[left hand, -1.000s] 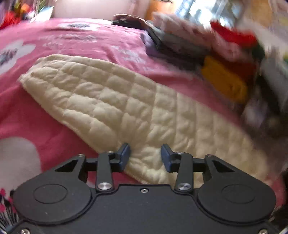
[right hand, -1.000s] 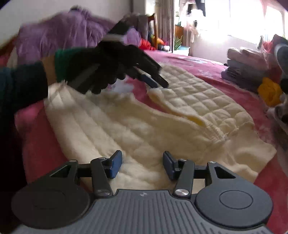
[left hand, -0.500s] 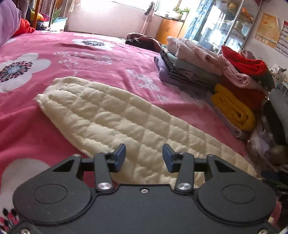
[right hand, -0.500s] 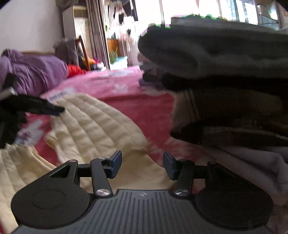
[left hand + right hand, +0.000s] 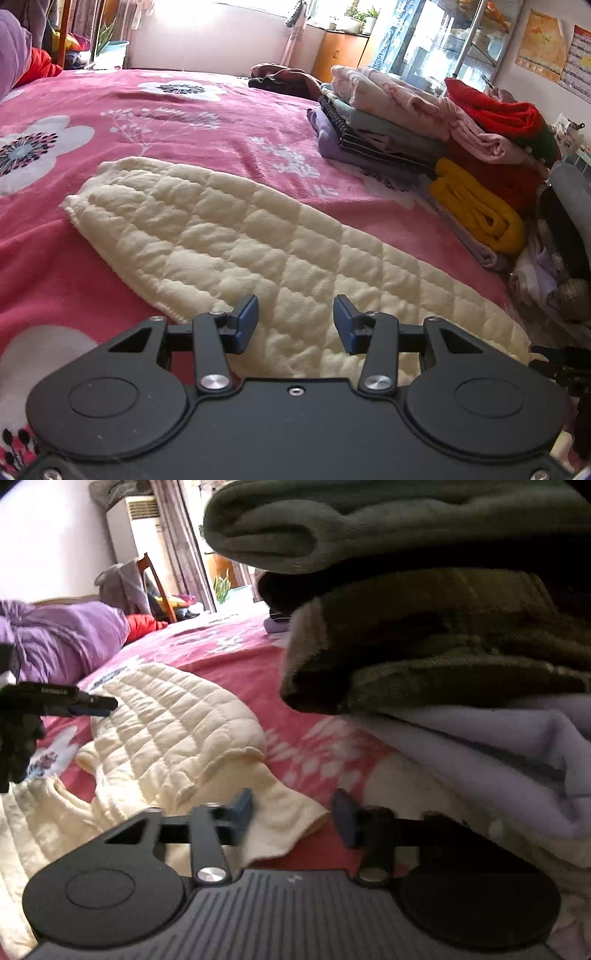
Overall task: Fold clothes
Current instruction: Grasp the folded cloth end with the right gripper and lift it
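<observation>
Left wrist view: both grippers, left gripper (image 5: 295,319) and right gripper (image 5: 291,818), hold fingers apart, empty, over the cream quilted garment (image 5: 240,240), seemingly poised to fold it.

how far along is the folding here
Done: stacks of folded clothes sit along the bed's edge. In hand: nothing is gripped. The cream quilted garment lies on the pink bedspread with one sleeve stretched out, the open left gripper over it and the open right gripper near its hem corner. Left: most of this garment's folding.
</observation>
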The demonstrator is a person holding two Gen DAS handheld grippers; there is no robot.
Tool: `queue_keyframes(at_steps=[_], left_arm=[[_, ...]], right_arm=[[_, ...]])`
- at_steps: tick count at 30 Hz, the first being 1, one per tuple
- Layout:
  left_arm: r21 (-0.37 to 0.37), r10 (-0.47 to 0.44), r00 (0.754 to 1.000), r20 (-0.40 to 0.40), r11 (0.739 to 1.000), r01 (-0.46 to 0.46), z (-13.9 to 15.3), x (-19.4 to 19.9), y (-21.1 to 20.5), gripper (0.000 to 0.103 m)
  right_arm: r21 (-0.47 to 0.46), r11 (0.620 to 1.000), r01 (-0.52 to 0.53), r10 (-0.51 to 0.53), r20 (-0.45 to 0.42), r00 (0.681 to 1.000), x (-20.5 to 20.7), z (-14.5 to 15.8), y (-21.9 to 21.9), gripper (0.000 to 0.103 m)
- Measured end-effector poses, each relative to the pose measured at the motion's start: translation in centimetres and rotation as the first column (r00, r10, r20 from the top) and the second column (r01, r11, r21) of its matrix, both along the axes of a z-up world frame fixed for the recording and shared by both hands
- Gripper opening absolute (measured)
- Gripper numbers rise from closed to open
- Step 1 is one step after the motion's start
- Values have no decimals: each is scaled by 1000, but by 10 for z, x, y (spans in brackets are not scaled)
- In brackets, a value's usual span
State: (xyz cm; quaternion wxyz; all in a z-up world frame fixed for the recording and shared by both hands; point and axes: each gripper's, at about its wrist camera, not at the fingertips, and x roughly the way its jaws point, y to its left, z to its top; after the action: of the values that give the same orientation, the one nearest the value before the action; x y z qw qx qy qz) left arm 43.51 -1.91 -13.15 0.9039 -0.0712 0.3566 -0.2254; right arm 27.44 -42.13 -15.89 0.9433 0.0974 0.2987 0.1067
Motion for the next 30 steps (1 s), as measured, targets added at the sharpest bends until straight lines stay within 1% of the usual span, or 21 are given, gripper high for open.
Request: queue_keyframes(at_steps=[1, 2, 4, 7, 8, 12, 13, 15, 17, 20, 23, 24, 27, 29, 30], left_arm=[[5, -2, 1000, 2, 1000, 2, 0, 0, -2, 42], [10, -3, 1000, 3, 1000, 3, -1, -1, -3, 42], [20, -12, 1000, 5, 1000, 12, -2, -1, -7, 42], [39, -19, 1000, 8, 999, 18, -3, -2, -12, 42], [43, -21, 1000, 9, 999, 20, -4, -3, -13, 42], [34, -4, 1000, 9, 999, 4, -1, -4, -13, 43], [31, 16, 1000, 13, 999, -17, 2, -4, -12, 45], [24, 69, 998, 15, 997, -69, 10, 6, -8, 54], [15, 128, 992, 15, 992, -128, 19, 22, -3, 55], [0, 215, 977, 6, 977, -215, 33, 48, 6, 55], [-35, 283, 954, -103, 957, -288, 44, 98, 24, 55], [-20, 307, 943, -131, 950, -312, 47, 112, 28, 55], [70, 343, 915, -214, 939, -336, 52, 152, 23, 55], [133, 358, 889, -287, 934, -333, 45, 175, 15, 55], [156, 367, 871, -327, 930, -333, 38, 182, 11, 55]], right_arm=[[20, 1000, -17, 18, -1, 1000, -1, 0, -2, 10], [26, 999, -31, 31, -2, 1000, -2, 1, -1, 10], [14, 1000, -24, 23, 32, 999, -9, 4, 0, 9], [60, 998, 0, -5, 88, 996, -21, 13, -8, 8], [53, 999, -8, 3, 97, 995, -24, 14, -6, 8], [30, 999, -26, 23, 96, 995, -26, 14, -3, 8], [24, 999, -28, 26, 91, 996, -25, 13, -2, 8], [39, 999, -25, 22, 81, 997, -22, 11, -4, 8], [58, 998, -23, 19, 69, 997, -19, 9, -6, 8], [71, 997, -29, 25, 57, 998, -17, 5, -7, 8], [80, 996, -38, 34, 50, 998, -15, 2, -7, 8], [84, 996, -42, 38, 49, 998, -15, 2, -8, 8], [90, 995, -49, 45, 46, 998, -15, 2, -9, 8], [95, 994, -55, 51, 44, 998, -15, 1, -9, 8], [98, 994, -56, 52, 44, 998, -15, 1, -10, 8]])
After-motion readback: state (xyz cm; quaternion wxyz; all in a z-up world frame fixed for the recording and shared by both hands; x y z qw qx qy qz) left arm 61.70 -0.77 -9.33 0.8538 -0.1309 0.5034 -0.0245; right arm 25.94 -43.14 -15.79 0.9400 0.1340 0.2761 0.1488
